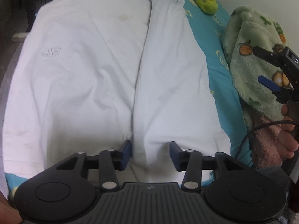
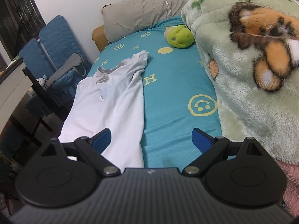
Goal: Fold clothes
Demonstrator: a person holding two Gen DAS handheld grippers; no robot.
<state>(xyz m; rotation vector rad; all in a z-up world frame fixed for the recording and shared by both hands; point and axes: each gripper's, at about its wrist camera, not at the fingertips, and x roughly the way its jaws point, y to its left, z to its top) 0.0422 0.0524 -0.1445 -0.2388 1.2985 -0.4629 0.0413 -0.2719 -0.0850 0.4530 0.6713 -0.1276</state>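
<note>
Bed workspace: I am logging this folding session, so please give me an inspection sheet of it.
Surface: teal bed sheet with yellow smiley prints.
Job's things: white cotton T-shirt lying lengthwise, one side folded over the middle.
Clutter: green round plush toy; pale green fleece blanket with animal prints; grey pillow.
Grippers: left gripper open over the shirt's near edge; right gripper open, empty.
Cables: black cable by the right gripper's handle.
Surroundings: blue folding chair; white wall.
</note>
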